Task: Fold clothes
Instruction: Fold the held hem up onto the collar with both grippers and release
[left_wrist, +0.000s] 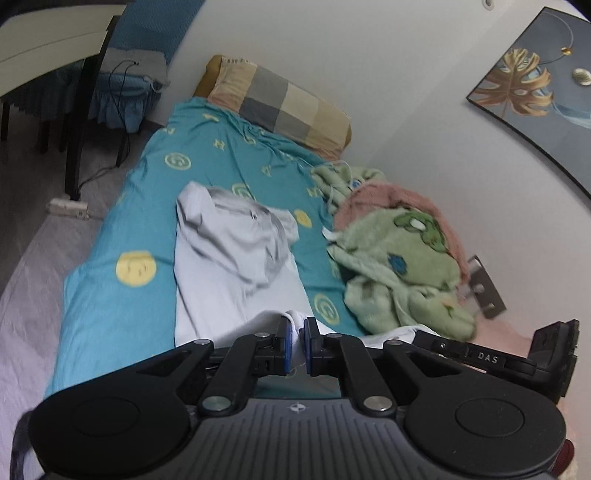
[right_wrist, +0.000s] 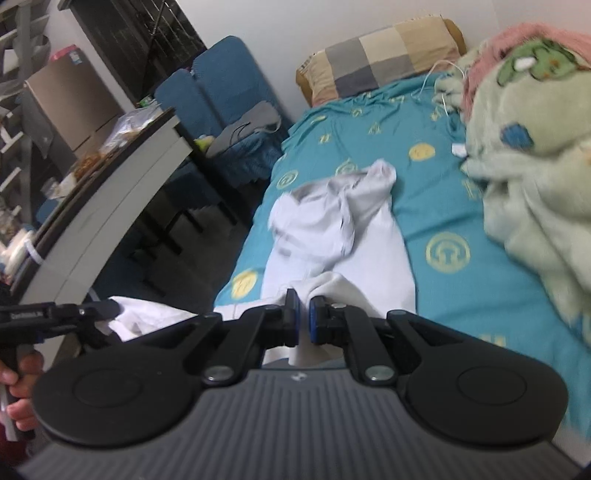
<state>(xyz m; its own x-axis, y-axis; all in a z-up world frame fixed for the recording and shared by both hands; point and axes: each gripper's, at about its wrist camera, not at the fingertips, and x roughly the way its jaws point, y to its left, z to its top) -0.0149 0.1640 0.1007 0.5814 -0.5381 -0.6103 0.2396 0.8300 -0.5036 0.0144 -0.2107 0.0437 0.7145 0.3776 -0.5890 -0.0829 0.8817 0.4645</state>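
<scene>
White shirt (left_wrist: 236, 266) lies lengthwise on the teal bedsheet (left_wrist: 122, 314), collar end toward the checked pillow (left_wrist: 280, 103), near hem lifted off the bed. Left gripper (left_wrist: 298, 345): blue pads nearly together, a fold of the white hem pinched between them. Right gripper (right_wrist: 303, 319): pads likewise drawn close on a bunched ridge of the same hem, cloth running down between the fingers. Both grippers sit at the near end of the shirt, side by side; the left gripper shows at the left edge of the right wrist view with white cloth at its tip, a bare hand (right_wrist: 20, 384) on its handle. Upper part of the shirt is rumpled, one sleeve folded across the chest. Green-and-pink fleece blanket (left_wrist: 402, 258) heaped against the wall, just beside the shirt but apart from it. Blue chair (right_wrist: 229, 122) and a table (right_wrist: 122, 184) stand off the far side of the bed. Framed leaf picture (left_wrist: 532, 81) on the wall.
</scene>
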